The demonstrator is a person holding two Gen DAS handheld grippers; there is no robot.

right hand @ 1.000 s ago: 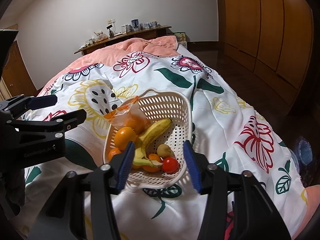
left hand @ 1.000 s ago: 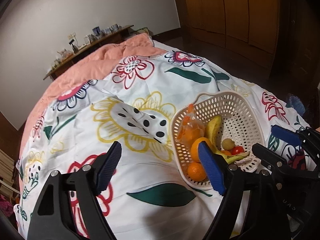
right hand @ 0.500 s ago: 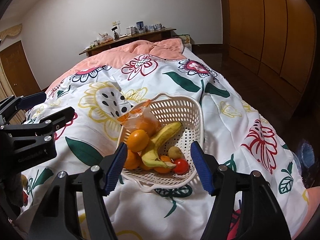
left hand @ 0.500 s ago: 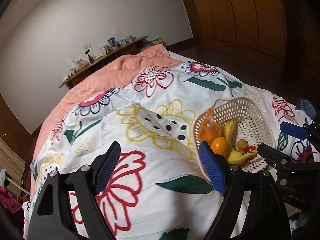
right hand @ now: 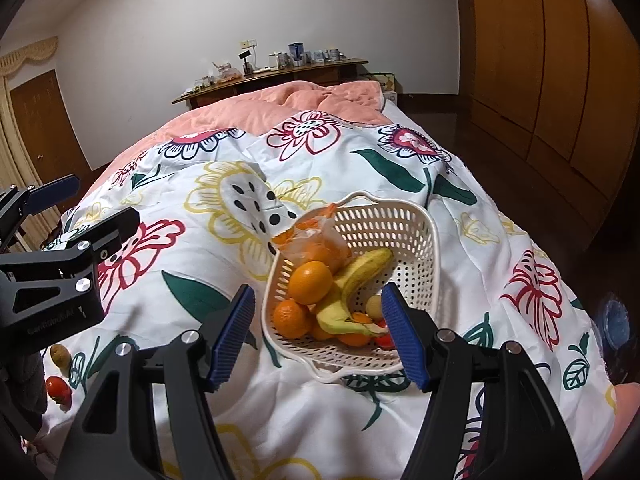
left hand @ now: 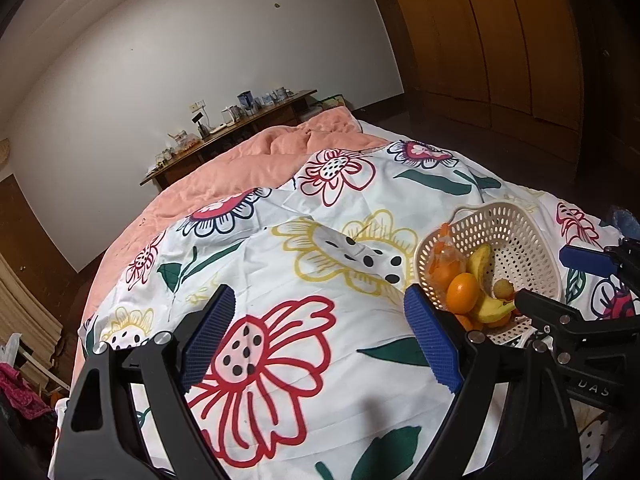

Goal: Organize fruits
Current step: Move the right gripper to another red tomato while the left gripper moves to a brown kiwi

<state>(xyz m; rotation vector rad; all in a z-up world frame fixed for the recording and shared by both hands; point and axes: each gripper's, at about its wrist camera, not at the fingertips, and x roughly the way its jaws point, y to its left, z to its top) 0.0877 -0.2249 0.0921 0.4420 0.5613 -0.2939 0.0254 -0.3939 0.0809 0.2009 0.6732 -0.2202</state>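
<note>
A cream perforated basket (right hand: pixel 384 228) lies on the flowered bedspread and holds oranges (right hand: pixel 310 282), a banana (right hand: pixel 356 276), a bag of oranges (right hand: pixel 316 240), a small tan fruit (right hand: pixel 374 304) and a tomato (right hand: pixel 386 340). My right gripper (right hand: pixel 318 296) hovers in front of the basket, open and with nothing held. My left gripper (left hand: pixel 318 304) hangs over bare bedspread to the left of the basket (left hand: pixel 516 236); its jaws are opening and nothing is between them. A brown fruit (right hand: pixel 60 356) and a tomato (right hand: pixel 58 388) lie loose near the bed's front left corner.
A peach blanket (right hand: pixel 280 108) covers the far half of the bed. Behind it stands a wooden shelf (right hand: pixel 272 80) with several small items. Wooden wardrobe doors (right hand: pixel 560 60) line the right wall, with dark floor (right hand: pixel 500 152) beside the bed.
Both grippers have drawn back from the basket and risen a little, so the basket looks smaller and more of the room shows. The left jaws stand wider.
</note>
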